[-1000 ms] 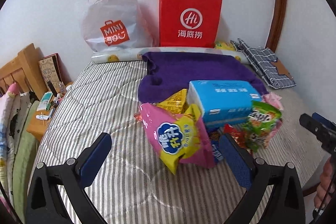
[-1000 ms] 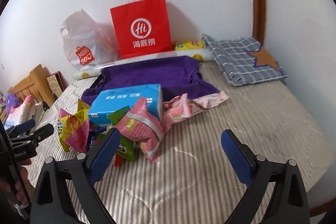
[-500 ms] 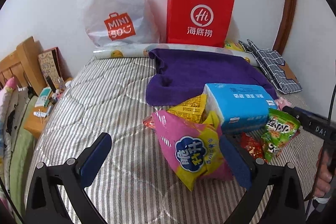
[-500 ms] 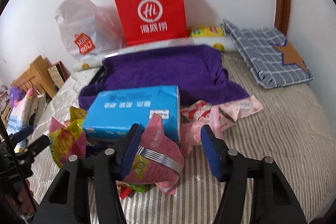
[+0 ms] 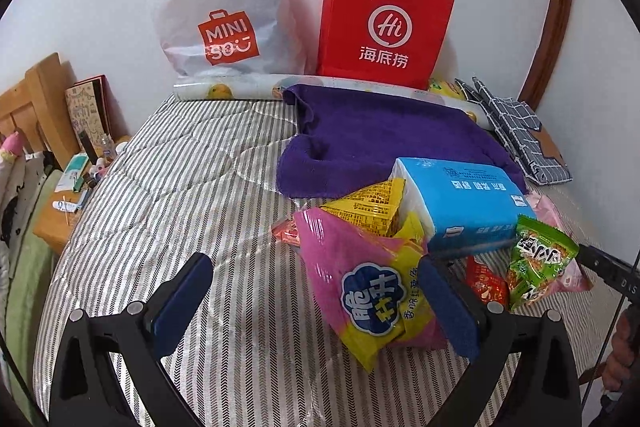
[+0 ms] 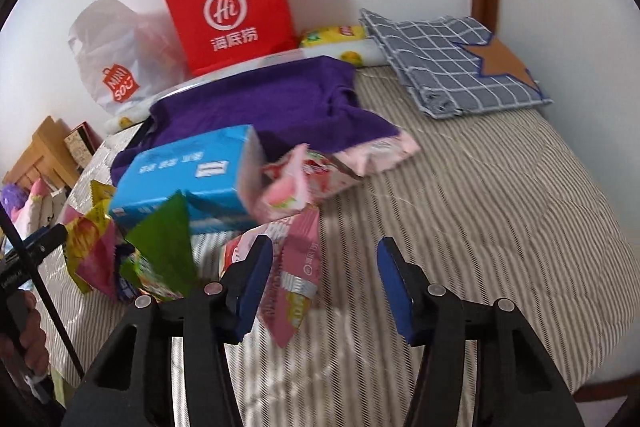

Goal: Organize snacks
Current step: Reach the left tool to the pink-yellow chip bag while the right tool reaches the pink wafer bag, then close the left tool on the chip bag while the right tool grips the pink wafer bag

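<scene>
Left claw (image 5: 312, 301): low over the bed (image 5: 180, 195), fingers wide apart, holding nothing.
Right claw (image 6: 324, 285): fingers apart, pink snack bag (image 6: 296, 279) between them, not pinched.
Snacks: piled beside the blue tissue pack (image 5: 460, 203).

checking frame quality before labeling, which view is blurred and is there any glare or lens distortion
Right wrist view: motion-blurred, smearing the blue tissue pack and green snack bag. Left wrist view: sharp, with soft glare on the pink-and-yellow snack bag. Both: fisheye curvature and dark corners.
</scene>
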Motion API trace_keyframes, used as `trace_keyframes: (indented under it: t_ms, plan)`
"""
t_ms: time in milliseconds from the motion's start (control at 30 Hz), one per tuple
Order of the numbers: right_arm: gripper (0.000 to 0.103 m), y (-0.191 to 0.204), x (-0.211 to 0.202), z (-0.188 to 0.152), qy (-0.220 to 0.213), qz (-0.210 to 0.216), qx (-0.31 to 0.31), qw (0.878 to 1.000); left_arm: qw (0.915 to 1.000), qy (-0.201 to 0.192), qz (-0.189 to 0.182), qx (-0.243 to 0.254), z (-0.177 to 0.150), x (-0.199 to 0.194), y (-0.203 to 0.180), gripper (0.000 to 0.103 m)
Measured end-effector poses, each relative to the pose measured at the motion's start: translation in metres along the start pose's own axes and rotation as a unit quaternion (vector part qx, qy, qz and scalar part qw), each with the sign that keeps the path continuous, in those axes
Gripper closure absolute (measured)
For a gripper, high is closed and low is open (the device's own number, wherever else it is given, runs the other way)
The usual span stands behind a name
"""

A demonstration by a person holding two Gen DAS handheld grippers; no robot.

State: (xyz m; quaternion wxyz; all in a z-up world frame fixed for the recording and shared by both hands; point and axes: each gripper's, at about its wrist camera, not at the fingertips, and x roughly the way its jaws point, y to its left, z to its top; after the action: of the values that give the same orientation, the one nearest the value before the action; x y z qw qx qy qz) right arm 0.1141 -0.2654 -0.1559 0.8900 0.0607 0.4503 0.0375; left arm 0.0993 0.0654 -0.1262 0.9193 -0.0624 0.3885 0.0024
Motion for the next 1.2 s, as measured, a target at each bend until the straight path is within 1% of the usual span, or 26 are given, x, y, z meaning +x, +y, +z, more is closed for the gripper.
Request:
trace_keyframes:
  t_ms: [100, 167, 233, 267, 300, 367, 400, 500, 633, 800, 1067, 1133, 1167, 1200]
  plan:
    - [0.037, -0.001, -0.002, -0.003, -0.005, 0.012, 0.002, 1.0, 1.0, 0.002, -0.004, -0.005, 0.0, 0.001, 0.003, 0.0]
    - [0.036, 0.002, 0.0, -0.003, -0.001, 0.033, 0.003, 0.999, 1.0, 0.002, -0.002, -0.007, 0.0, 0.0, 0.004, 0.0]
    - [0.032, 0.007, 0.003, -0.004, 0.002, 0.05, -0.001, 0.999, 1.0, 0.001, 0.001, -0.007, 0.0, 0.0, 0.005, 0.0]
    - [0.027, 0.011, 0.007, -0.005, 0.003, 0.051, -0.008, 0.999, 1.0, 0.002, 0.002, -0.008, 0.0, 0.0, 0.006, 0.0]
    - [0.025, 0.015, 0.011, -0.006, 0.006, 0.04, -0.016, 0.999, 0.9999, 0.003, 0.002, -0.009, 0.0, 0.0, 0.007, 0.0]
    - [0.025, 0.021, 0.021, -0.009, 0.015, 0.017, -0.03, 0.999, 0.9999, 0.004, 0.003, -0.011, -0.001, 0.0, 0.009, 0.0]
    - [0.025, 0.023, 0.026, -0.011, 0.02, 0.013, -0.034, 0.999, 0.9999, 0.004, 0.005, -0.011, -0.002, 0.0, 0.011, 0.0]
    - [0.025, 0.023, 0.038, -0.016, 0.036, 0.026, -0.03, 0.999, 0.9998, 0.006, 0.007, -0.015, -0.002, -0.001, 0.015, 0.0]
    - [0.025, 0.025, 0.05, -0.019, 0.048, 0.027, -0.027, 0.998, 0.9996, 0.014, -0.011, -0.02, -0.001, 0.001, 0.016, 0.0]
    - [0.026, 0.029, 0.051, -0.022, 0.039, 0.02, -0.043, 0.998, 0.9978, 0.035, -0.055, -0.012, -0.002, 0.009, 0.002, 0.0]
    - [0.035, 0.019, 0.039, -0.02, 0.026, 0.024, -0.033, 0.999, 0.9966, 0.061, -0.054, 0.014, -0.003, 0.029, -0.024, 0.001]
    - [0.037, 0.014, 0.034, -0.019, 0.022, 0.022, -0.03, 0.999, 0.9964, 0.065, -0.052, 0.018, -0.002, 0.032, -0.028, 0.007]
    - [0.04, 0.013, 0.033, -0.018, 0.021, 0.022, -0.028, 0.999, 0.9963, 0.067, -0.051, 0.018, -0.001, 0.032, -0.029, 0.013]
    - [0.041, 0.011, 0.031, -0.017, 0.02, 0.022, -0.025, 0.999, 0.996, 0.069, -0.053, 0.018, -0.001, 0.032, -0.03, 0.019]
